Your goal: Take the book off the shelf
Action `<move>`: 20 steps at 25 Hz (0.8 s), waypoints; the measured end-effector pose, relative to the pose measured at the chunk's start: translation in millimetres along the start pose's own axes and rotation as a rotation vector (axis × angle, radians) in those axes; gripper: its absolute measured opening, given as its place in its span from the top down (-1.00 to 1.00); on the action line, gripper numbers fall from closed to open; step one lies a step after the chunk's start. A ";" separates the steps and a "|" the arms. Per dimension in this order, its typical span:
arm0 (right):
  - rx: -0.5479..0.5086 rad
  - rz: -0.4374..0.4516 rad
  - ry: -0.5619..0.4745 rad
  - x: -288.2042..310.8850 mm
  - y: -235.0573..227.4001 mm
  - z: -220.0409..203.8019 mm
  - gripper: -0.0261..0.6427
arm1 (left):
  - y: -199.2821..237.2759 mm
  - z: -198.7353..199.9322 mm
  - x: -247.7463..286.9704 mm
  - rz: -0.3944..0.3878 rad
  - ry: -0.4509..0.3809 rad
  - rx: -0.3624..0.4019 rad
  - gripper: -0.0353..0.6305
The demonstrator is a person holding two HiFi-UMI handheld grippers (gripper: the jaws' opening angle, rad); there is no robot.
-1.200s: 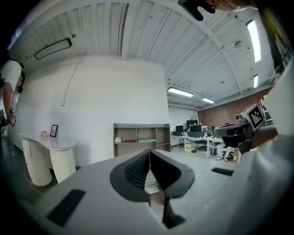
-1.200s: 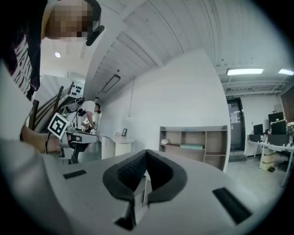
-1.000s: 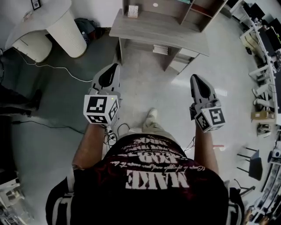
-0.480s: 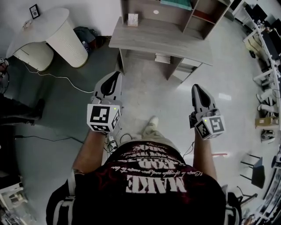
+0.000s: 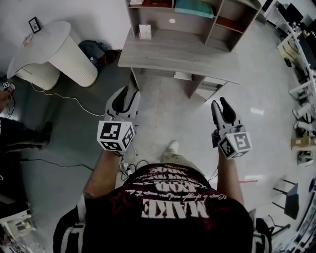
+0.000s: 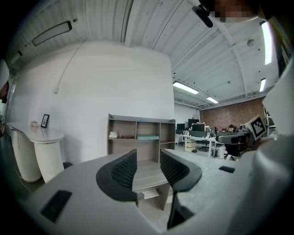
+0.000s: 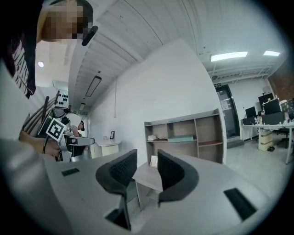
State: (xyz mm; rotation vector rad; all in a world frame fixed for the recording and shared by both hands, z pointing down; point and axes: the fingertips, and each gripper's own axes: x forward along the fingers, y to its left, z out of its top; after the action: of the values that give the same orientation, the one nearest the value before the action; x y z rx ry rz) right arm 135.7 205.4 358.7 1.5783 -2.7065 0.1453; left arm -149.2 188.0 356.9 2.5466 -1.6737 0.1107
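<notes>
The book [image 5: 193,7] is teal, the shelf [image 5: 190,24] grey-brown.

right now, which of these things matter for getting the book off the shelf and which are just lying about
For the job: teal book lying flat on the shelf; left gripper and right gripper, jaws have just been opening, nothing between them.
Lying about: white round table, picture frame on it, dark bag on the floor, small card standing on the desk.

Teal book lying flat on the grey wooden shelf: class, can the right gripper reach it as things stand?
Probably not yet. The right gripper, empty jaws just opening, hangs short of the grey desk; the teal book lies on the shelf beyond. Nothing blocks the way.
</notes>
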 end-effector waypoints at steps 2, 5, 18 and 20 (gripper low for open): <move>0.004 0.013 0.010 7.8 -11.6 -1.5 0.50 | -0.6 -7.1 12.3 0.007 0.030 -0.005 0.43; 0.014 0.036 0.003 14.5 -30.7 2.5 0.48 | -3.4 -12.2 28.6 0.014 0.055 -0.040 0.39; 0.010 0.079 0.025 46.3 -94.9 -0.6 0.38 | -13.6 -4.4 79.3 0.076 0.055 0.025 0.35; 0.027 0.084 0.033 54.4 -102.6 -5.3 0.38 | -8.5 -7.0 85.2 0.080 0.059 -0.003 0.35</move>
State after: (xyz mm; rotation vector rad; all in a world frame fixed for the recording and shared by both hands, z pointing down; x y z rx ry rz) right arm 197.7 108.4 374.7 1.4556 -2.7586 0.2071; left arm -107.7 114.4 373.0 2.4492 -1.7531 0.1876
